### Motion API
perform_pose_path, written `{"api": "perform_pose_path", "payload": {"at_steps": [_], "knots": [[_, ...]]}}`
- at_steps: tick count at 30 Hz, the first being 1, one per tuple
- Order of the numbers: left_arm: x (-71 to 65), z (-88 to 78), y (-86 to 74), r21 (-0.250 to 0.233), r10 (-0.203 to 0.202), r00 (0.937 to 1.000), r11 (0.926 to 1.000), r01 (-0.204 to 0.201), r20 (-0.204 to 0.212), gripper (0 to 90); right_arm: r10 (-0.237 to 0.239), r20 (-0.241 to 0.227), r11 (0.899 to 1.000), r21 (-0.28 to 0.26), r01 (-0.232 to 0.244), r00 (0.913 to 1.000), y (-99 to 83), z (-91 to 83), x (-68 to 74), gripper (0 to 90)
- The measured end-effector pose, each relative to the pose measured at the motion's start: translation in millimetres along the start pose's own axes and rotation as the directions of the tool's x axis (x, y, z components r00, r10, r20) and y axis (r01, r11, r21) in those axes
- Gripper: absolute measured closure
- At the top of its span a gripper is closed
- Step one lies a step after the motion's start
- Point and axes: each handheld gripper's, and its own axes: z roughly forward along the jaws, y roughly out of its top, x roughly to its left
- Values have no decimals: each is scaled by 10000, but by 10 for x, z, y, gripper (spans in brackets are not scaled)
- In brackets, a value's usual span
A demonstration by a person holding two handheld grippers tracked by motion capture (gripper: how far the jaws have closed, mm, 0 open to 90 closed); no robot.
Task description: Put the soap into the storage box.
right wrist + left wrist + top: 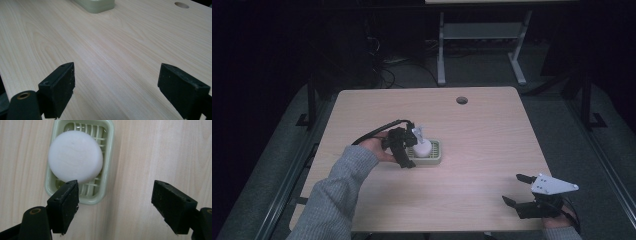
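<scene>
High view first: the left gripper (409,150) hangs right at the pale green soap dish (438,156), which sits near the middle of the wooden table (482,140), and a white round bar of soap (422,148) lies in that dish. Left gripper view looks straight down: its jaws stand wide apart, nothing between them, one jaw over the near corner of the soap dish (107,170), the other over bare wood beside it. The soap (75,160) rests on the dish's slatted floor, untouched. Over to the right gripper (519,190): well away from the dish, near the table's front edge, jaws spread wide and empty. Right gripper view shows the dish (96,5) far ahead, with the round cable hole (181,4) off to one side of it.
</scene>
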Motion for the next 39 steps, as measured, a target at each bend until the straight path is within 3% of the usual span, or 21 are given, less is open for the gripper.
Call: {"api": "perform_pose_path", "payload": {"at_steps": [7, 17, 39], "knots": [[-48, 6, -67, 108, -82, 10000, 9999, 83, -57, 215, 3, 15, 10000, 24, -3, 10000, -1, 4, 2, 137], [-139, -30, -30, 37, 238, 9997, 9997, -238, -94, 215, 4, 37, 10000, 32, -4, 10000, -2, 4, 0, 137], [-345, 40, -191, -167, 195, 9998, 9997, -196, -84, 210, 26, 9, 9999, 127, -26, 10000, -4, 23, 3, 137]]}}
